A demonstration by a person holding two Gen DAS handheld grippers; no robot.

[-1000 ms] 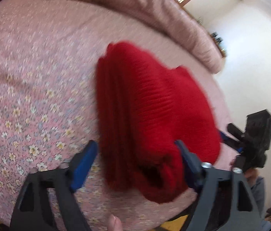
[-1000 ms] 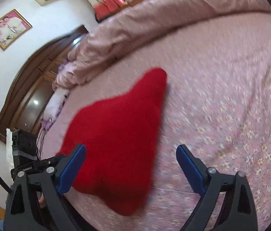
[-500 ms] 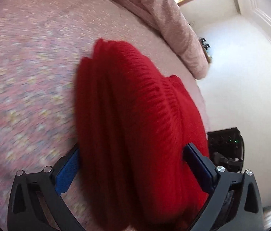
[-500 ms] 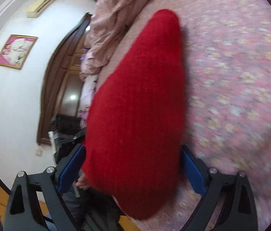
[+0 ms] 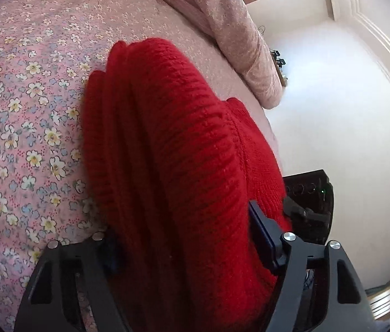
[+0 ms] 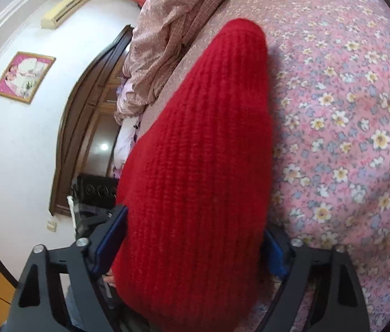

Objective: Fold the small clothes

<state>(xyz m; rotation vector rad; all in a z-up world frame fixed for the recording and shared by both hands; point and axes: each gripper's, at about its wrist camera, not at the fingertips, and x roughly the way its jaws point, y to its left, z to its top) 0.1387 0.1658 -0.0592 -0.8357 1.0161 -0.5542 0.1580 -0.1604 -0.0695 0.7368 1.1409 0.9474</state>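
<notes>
Red knit garment lies folded on the floral bedsheet, near the bed's edge, where the white wall and a dark device show beyond it. Left wrist view: long axis runs from the gripper away up the frame, leaning slightly left; far end rounded. Stacked fold edges run lengthwise down its left flank, a ribbed band crosses on the right. Right wrist view: the same garment reads as a long wedge, broad at the near end and narrowing to a blunt tip that points away toward the bunched pink quilt; knit ribs follow the long axis. Left gripper: jaws have just been closing and sit on either side of the near end. The right blue pad presses into the knit, the left pad is mostly buried under the fold, so it is pinching the garment. Right gripper: jaws have also just been narrowing and straddle the broad near end, with both blue pads against the fabric's flanks, gripping it. A fingertip shows just beside the left pad. Wooden headboard and framed picture at left.
</notes>
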